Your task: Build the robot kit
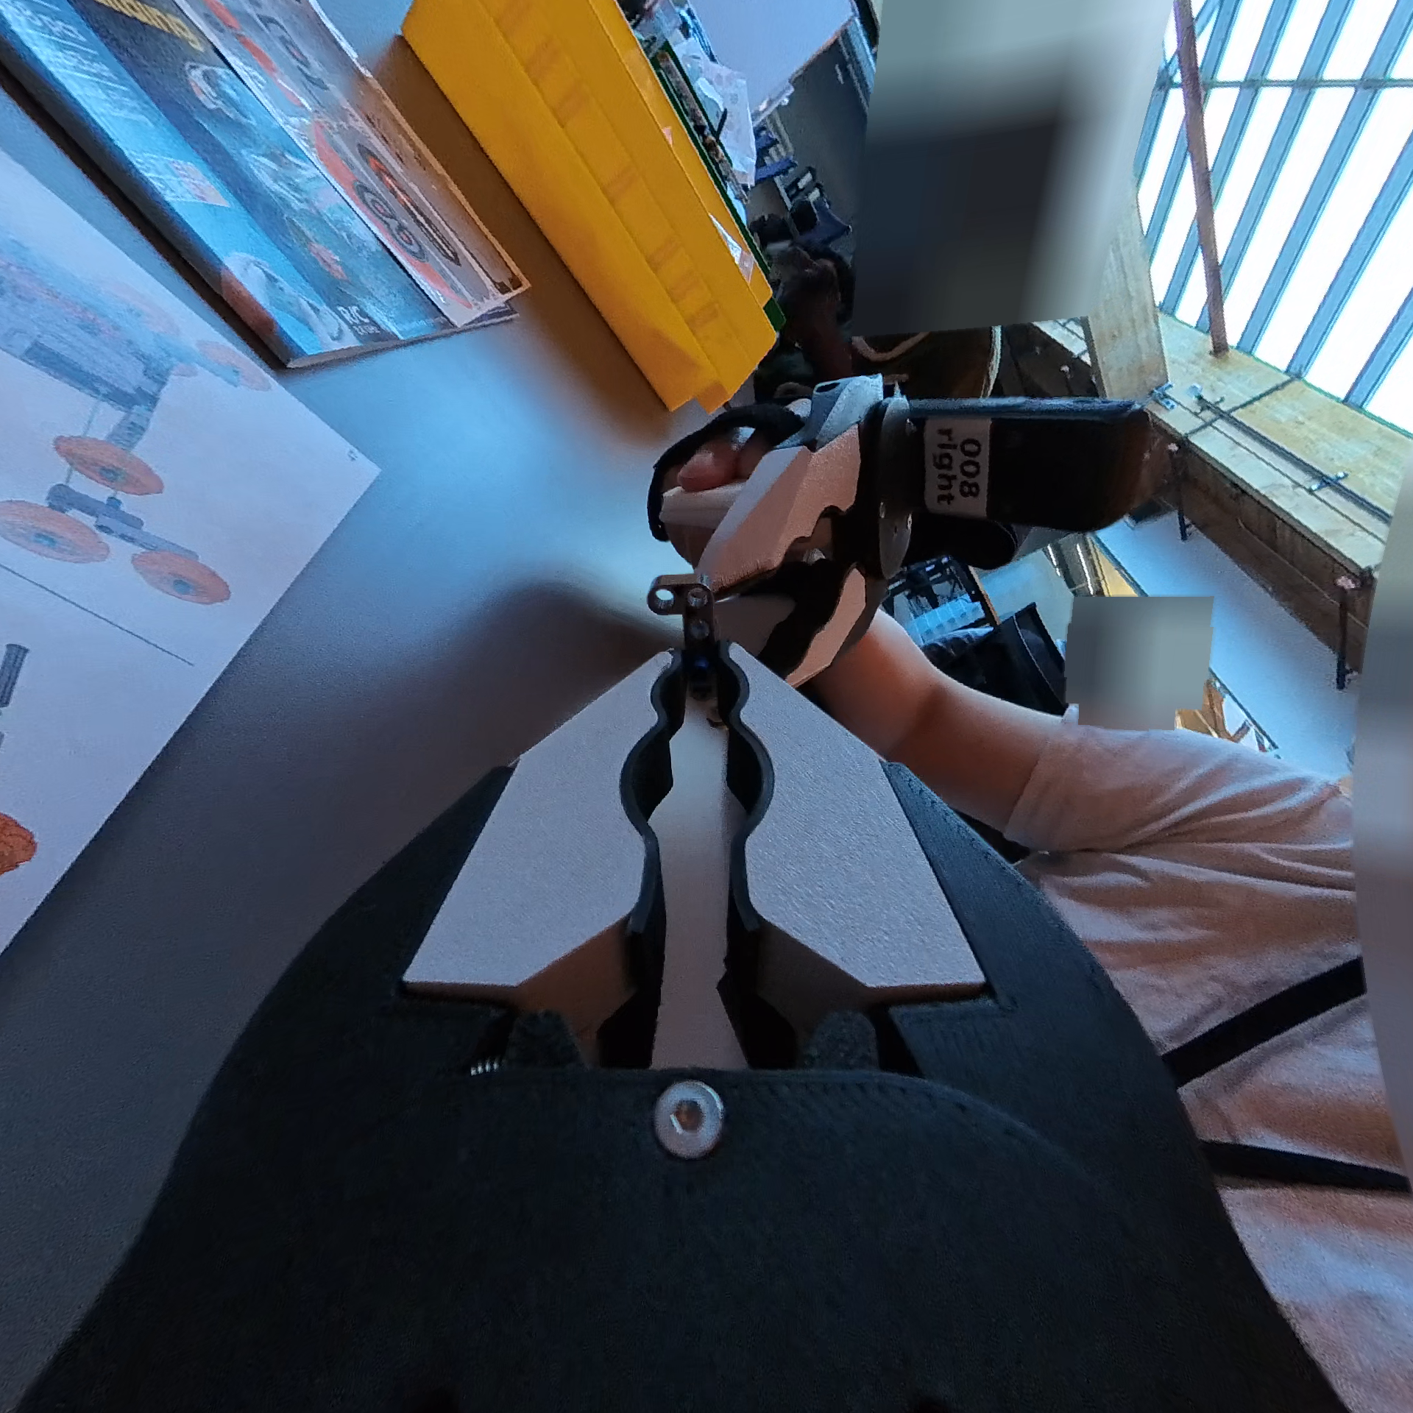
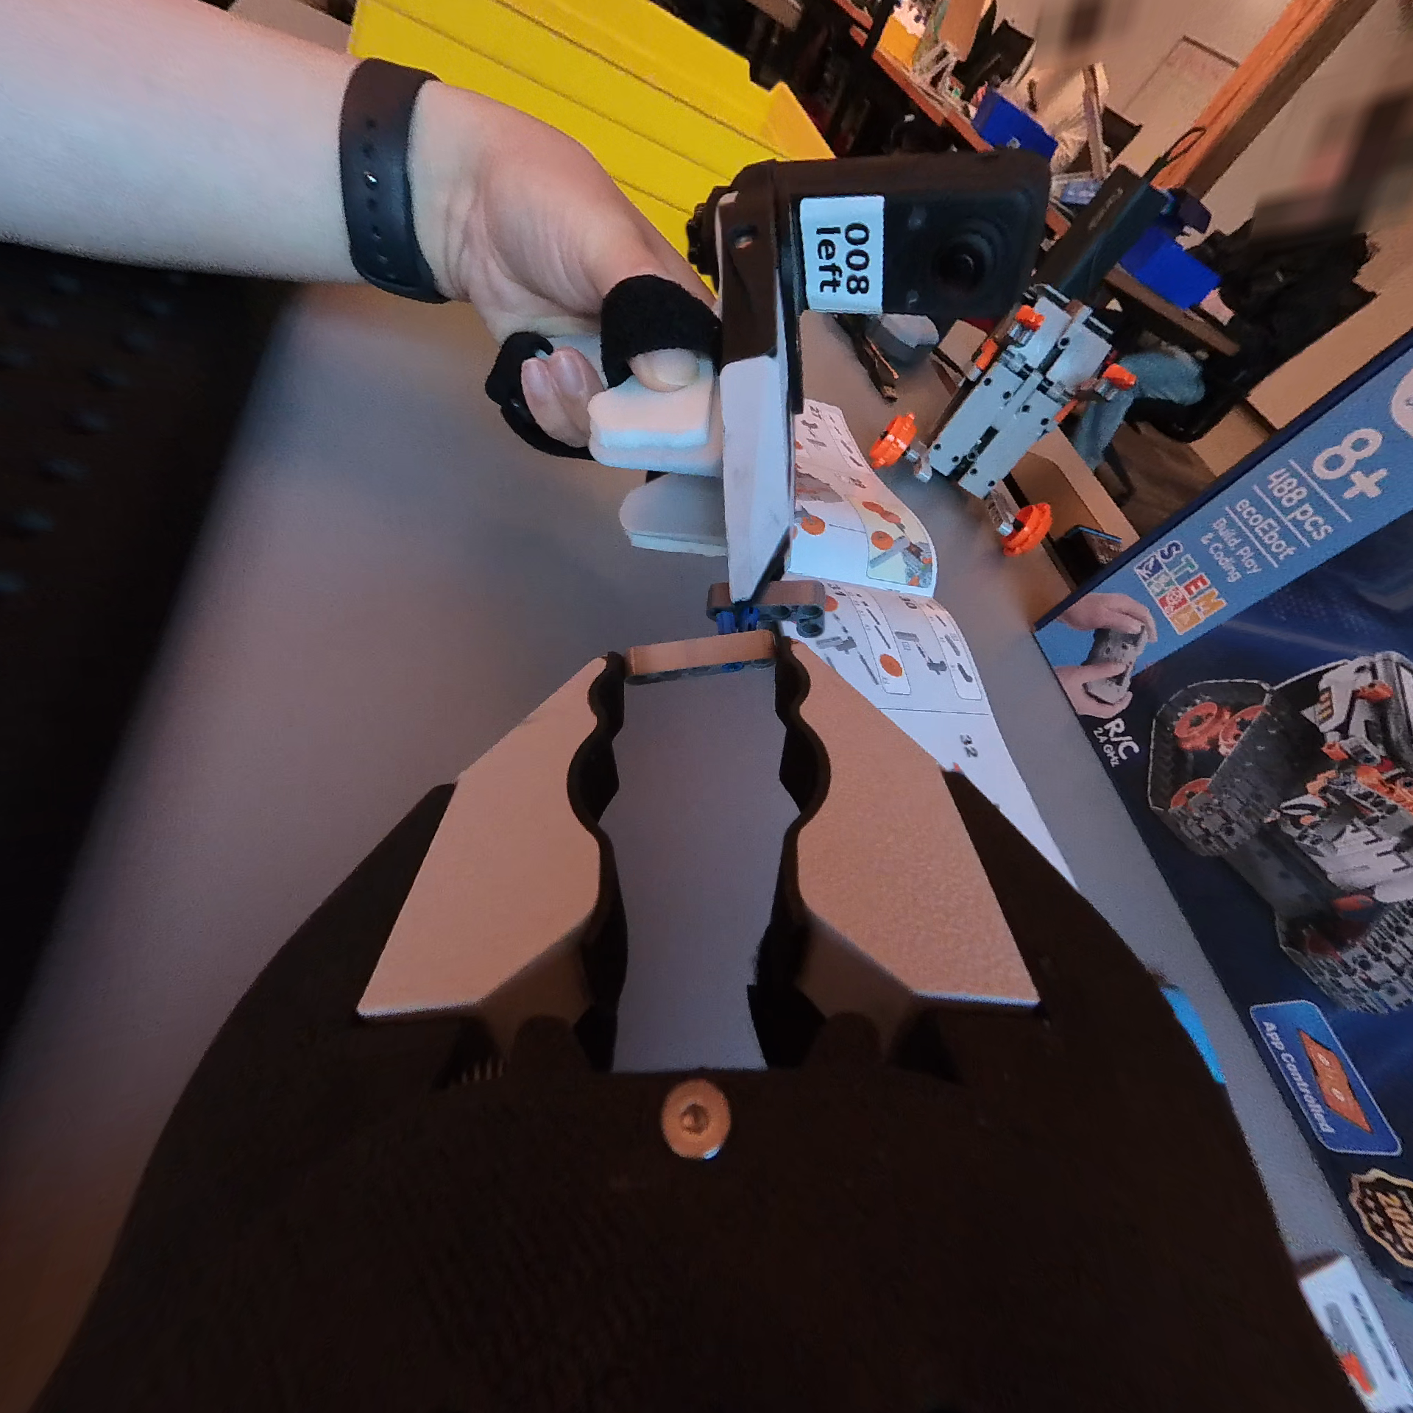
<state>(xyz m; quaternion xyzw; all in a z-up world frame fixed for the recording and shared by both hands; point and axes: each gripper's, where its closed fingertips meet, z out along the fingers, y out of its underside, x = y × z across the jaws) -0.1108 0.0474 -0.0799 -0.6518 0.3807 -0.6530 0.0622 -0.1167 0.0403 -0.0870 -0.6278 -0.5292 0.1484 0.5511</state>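
Grey beams (image 2: 700, 661) meet at blue pins (image 2: 735, 621). Right gripper (image 2: 700, 664) clamps one flat; left gripper (image 1: 694, 671), nearly closed, pinches the other (image 1: 683, 604), aligning holes above the table (image 2: 382, 612).

The grey table (image 2: 344, 612) lay bare on the near side of the open instruction booklet (image 2: 910, 650). Beyond the booklet stood a grey-and-orange brick model (image 2: 1017, 413); beside the booklet lay a blue kit box (image 2: 1261, 726). Stacked yellow bins (image 1: 612, 176) closed the table's far edge. Above the booklet's edge both grippers' tips crowded together.
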